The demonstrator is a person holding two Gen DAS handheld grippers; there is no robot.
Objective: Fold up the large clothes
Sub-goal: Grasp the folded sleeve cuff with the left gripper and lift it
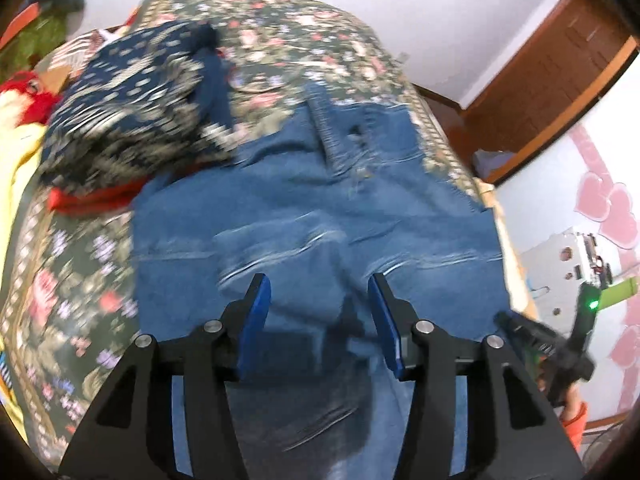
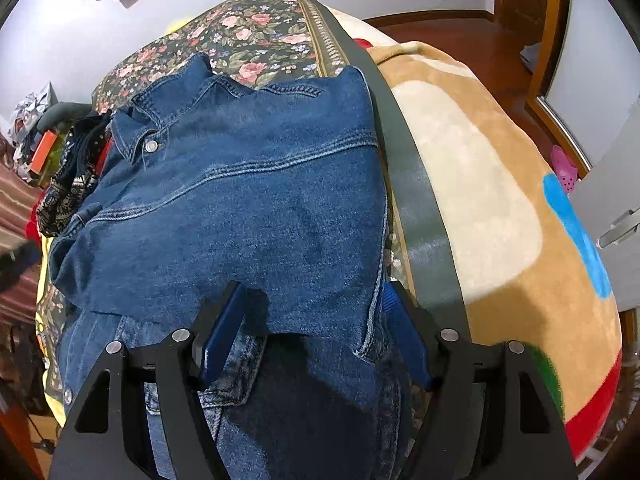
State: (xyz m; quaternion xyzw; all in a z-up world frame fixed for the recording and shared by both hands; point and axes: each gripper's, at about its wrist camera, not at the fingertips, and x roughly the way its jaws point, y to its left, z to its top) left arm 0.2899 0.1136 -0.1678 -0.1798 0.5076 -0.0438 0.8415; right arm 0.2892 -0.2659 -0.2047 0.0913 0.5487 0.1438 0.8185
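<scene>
A blue denim jacket lies folded on the flower-patterned bedspread, collar to the far left, back panel up. In the left wrist view the same denim fills the middle, blurred. My left gripper hovers over it, its jaws open, with only flat cloth below its blue pads. My right gripper stands wide open over the jacket's near folded edge; denim lies between its fingers, but the pads do not press on it. The right gripper's body shows at the right edge of the left wrist view.
A dark patterned garment with red cloth under it sits at the jacket's left. A tan fleece blanket covers the bed's right side beyond a dark green border strip. Clutter lies at the far left, with wood floor and a door to the right.
</scene>
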